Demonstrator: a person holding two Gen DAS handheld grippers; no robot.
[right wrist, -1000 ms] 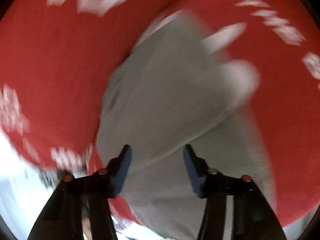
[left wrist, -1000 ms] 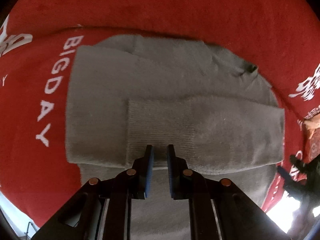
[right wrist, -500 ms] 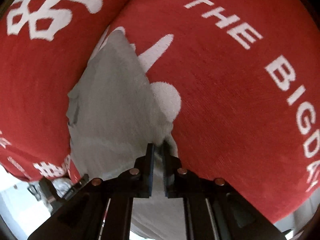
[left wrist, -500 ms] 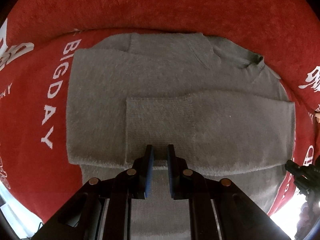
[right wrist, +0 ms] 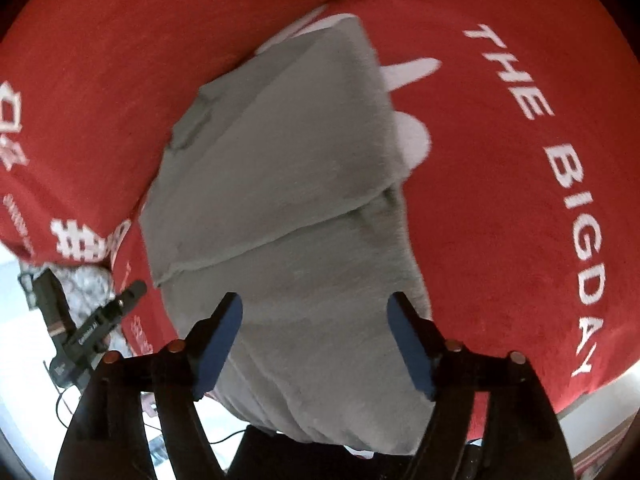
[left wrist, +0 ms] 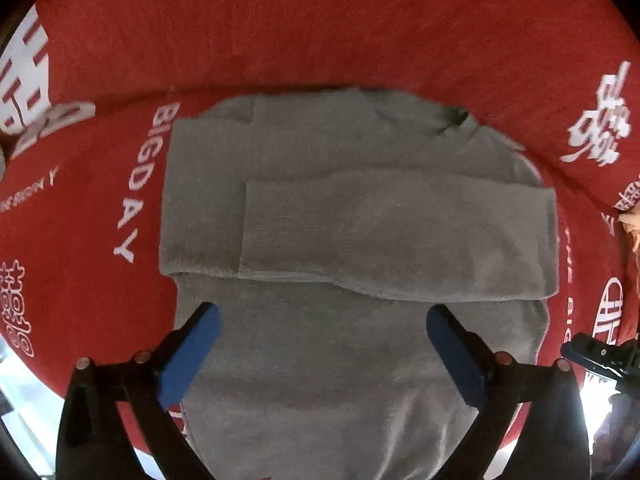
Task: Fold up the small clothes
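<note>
**Grey knit sweater, part-folded, on red printed blanket**

Grey sweater (left wrist: 360, 216) lies flat on a red blanket (left wrist: 320, 32) printed with white lettering; what carries the blanket cannot be told. Both sleeves (left wrist: 400, 240) are laid across the chest as a band, likely to square the garment into a rectangle before the body is folded. Neckline (left wrist: 456, 116) sits at the far edge in the left wrist view; the hem end runs toward the camera, and in the right wrist view it droops over the blanket's near edge. Long axis: collar to hem, running away from the left hand-held gripper (left wrist: 322, 330); the sleeve band crosses it.

Left hand-held gripper: jaws opening, spread wide, nothing between the pads, hanging over the lower body. Right hand-held gripper (right wrist: 316, 320): jaws opening, empty, above the same lower panel seen at a slant. Judged next step: taking the hem up toward the collar.
</note>
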